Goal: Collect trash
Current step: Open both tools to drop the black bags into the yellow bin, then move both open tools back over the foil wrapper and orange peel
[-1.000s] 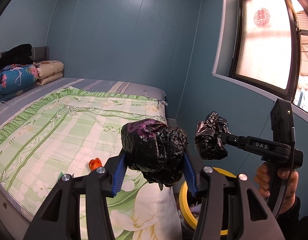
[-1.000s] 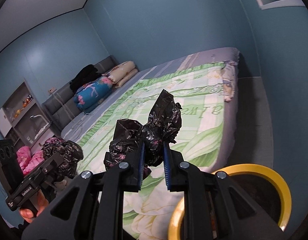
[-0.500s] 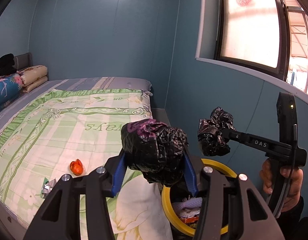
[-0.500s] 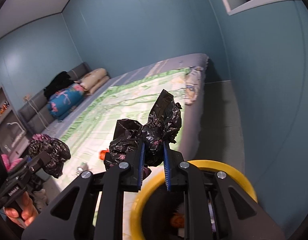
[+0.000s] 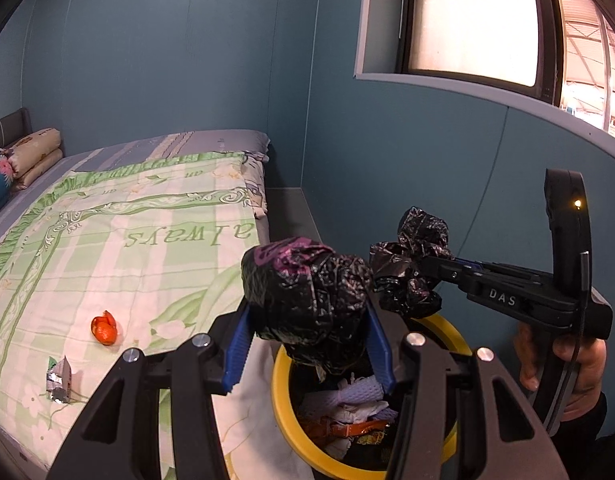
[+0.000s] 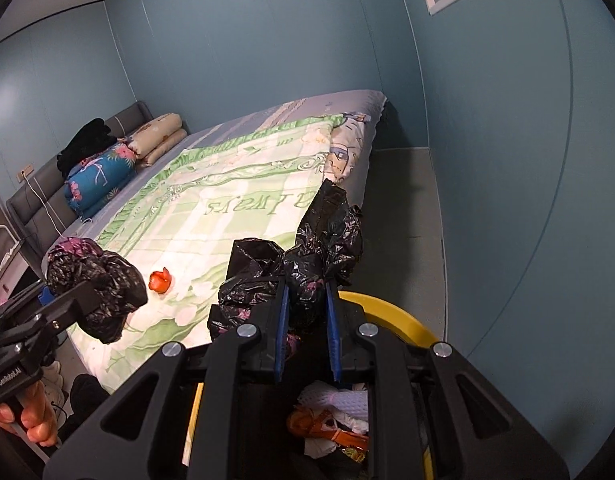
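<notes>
While both grippers are hanging over the yellow bin (image 5: 283,396), I'm holding a black bag wad (image 5: 307,304) in the left gripper (image 5: 309,348) and another (image 6: 319,248) in the right gripper (image 6: 306,332), both jaws clamped; next I'm lowering, then releasing them inside the rim

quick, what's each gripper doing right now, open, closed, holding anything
Left gripper: closed on a big wad of black plastic bag, above the yellow bin.
Right gripper: shut on a smaller black bag.
</notes>
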The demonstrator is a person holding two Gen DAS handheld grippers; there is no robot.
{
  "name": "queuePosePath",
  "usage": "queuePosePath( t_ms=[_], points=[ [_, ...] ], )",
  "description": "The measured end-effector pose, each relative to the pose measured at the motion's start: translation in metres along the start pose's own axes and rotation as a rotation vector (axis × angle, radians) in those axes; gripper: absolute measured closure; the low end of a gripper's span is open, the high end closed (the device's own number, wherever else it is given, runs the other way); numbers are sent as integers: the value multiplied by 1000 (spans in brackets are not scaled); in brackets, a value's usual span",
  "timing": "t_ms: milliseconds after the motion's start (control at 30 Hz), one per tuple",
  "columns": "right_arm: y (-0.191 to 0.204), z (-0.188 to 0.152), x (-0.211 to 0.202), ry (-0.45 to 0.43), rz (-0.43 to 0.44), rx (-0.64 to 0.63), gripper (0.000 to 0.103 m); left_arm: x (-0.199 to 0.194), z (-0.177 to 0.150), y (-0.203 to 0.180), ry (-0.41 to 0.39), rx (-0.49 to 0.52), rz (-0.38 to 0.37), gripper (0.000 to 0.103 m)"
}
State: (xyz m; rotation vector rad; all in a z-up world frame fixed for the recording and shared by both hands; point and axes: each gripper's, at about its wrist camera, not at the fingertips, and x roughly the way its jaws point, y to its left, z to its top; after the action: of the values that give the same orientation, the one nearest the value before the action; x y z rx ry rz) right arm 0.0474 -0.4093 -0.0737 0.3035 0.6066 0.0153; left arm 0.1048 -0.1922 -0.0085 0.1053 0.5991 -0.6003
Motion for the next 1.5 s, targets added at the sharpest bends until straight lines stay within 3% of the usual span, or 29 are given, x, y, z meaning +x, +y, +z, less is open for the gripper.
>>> queuePosePath(
  t_ms=[267, 800, 1000, 1167, 1267, 1500],
  points=[
    [-1, -5, 18, 53, -36, -13, 87, 31, -9, -8, 85, -2, -11, 55],
    [-5, -9, 34, 93, -39, -6, 86, 85, -42, 0, 291, -114, -119, 55],
    [-9, -10, 34, 88, -40, 1, 83, 89, -49, 6, 314, -148, -145, 54],
    [-15, -11, 35, 90, -33, 29, 67, 89, -52, 6, 321, -164, -151, 44],
    [-19, -11, 33, 84, -31, 49, 64, 84, -53, 9, 311, -180, -145, 30],
    [-19, -9, 26, 56, 14, 76, 52, 63, -46, 24, 246, -198, -98, 19]
  ],
)
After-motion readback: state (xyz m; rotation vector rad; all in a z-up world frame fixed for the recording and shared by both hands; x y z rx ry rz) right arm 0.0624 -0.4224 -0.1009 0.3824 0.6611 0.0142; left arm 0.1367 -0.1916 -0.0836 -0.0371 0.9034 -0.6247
